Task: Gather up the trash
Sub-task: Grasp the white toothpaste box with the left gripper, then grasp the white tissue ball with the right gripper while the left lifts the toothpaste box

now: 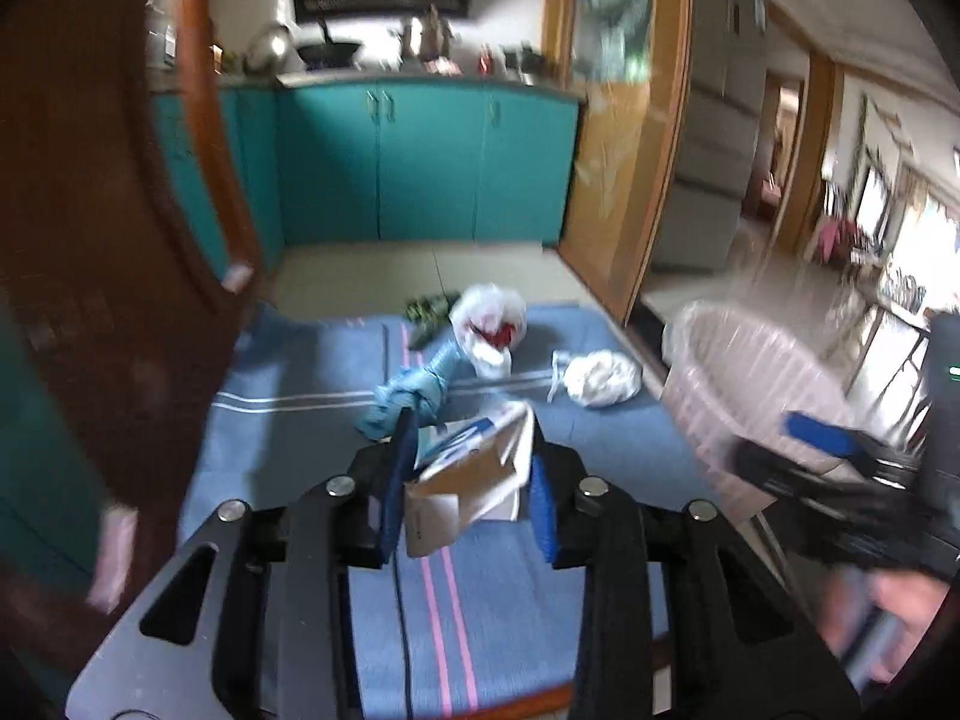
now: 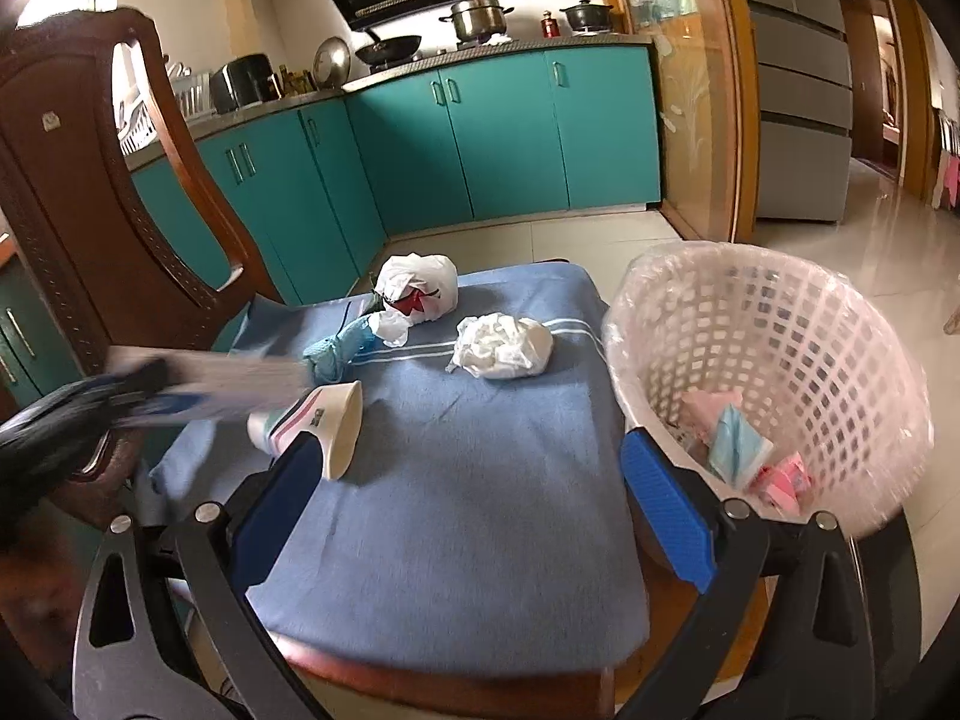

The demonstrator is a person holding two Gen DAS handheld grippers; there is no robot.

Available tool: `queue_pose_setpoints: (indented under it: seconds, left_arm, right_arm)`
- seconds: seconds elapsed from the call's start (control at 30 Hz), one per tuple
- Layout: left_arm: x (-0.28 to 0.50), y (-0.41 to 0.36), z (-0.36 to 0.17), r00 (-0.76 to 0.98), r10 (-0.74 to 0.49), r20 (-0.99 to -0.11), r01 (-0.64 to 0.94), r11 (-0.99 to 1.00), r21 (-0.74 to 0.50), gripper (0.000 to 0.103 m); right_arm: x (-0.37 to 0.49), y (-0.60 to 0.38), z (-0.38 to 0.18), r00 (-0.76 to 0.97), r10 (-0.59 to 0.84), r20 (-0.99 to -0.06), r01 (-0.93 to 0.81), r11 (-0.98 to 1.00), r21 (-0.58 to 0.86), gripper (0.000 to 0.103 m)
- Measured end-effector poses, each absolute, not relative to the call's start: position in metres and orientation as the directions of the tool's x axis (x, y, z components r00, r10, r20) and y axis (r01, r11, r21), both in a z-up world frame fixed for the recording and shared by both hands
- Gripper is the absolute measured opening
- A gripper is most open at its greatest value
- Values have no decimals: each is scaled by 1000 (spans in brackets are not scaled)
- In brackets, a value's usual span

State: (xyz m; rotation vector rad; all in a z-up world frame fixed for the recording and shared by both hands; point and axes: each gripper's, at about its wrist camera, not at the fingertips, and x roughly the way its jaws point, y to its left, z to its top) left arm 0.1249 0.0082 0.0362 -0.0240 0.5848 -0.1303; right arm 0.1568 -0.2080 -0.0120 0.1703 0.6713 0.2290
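Note:
My left gripper (image 1: 468,480) is shut on a crumpled white and blue carton (image 1: 474,480), held above the blue cloth (image 1: 300,420). In the right wrist view it (image 2: 198,390) comes in blurred from the left. My right gripper (image 2: 474,492) is open and empty above the cloth (image 2: 468,480). On the cloth lie a paper cup on its side (image 2: 324,420), a blue rag (image 2: 342,348), a white bag with red inside (image 2: 420,288) and a crumpled white bag (image 2: 504,348). The lined white trash basket (image 2: 780,360) stands to the right with trash in it.
A dark wooden chair back (image 2: 90,180) rises at the left. Teal cabinets (image 2: 480,144) with pots on the counter stand behind. A glass door with a wooden frame (image 2: 702,90) and a tiled floor (image 2: 888,228) lie to the right.

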Motion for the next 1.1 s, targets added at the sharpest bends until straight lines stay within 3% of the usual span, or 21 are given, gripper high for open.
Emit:
queue_pose_setpoints:
  seconds: [0.1, 0.17, 0.2, 0.5, 0.6, 0.67, 0.77, 1.1]
  left_arm:
    - [94, 24, 44, 853, -134, -504, 93, 990, -105, 34]
    - [91, 31, 42, 848, -145, -510, 94, 988, -126, 29]
    - [93, 36, 38, 837, -158, -524, 99, 985, -140, 21]
    - [114, 73, 23, 815, -170, -553, 61, 976, -210, 19]
    - [112, 72, 29, 828, -191, -527, 87, 973, -215, 19]
    - [110, 70, 32, 835, -192, -516, 93, 973, -212, 19]
    - [105, 67, 38, 849, -195, -492, 104, 973, -205, 19]
    - [98, 44, 40, 853, -191, -487, 130, 979, -156, 19]
  right_arm:
    - [183, -196, -17, 739, 267, -618, -178, 963, 203, 98]
    - [206, -188, -21, 739, 235, -631, -173, 972, 160, 98]
    - [221, -184, -25, 735, 214, -644, -161, 977, 141, 98]
    - [311, -150, -69, 657, 62, -751, -134, 990, -36, 84]
    - [315, -148, -77, 653, 4, -758, -116, 989, -96, 67]
    - [312, -150, -75, 664, -21, -747, -112, 986, -127, 44]
    - [302, -158, -65, 682, 6, -731, -123, 987, -107, 17]
    - [169, -196, 1, 746, 275, -607, -238, 961, 143, 12]
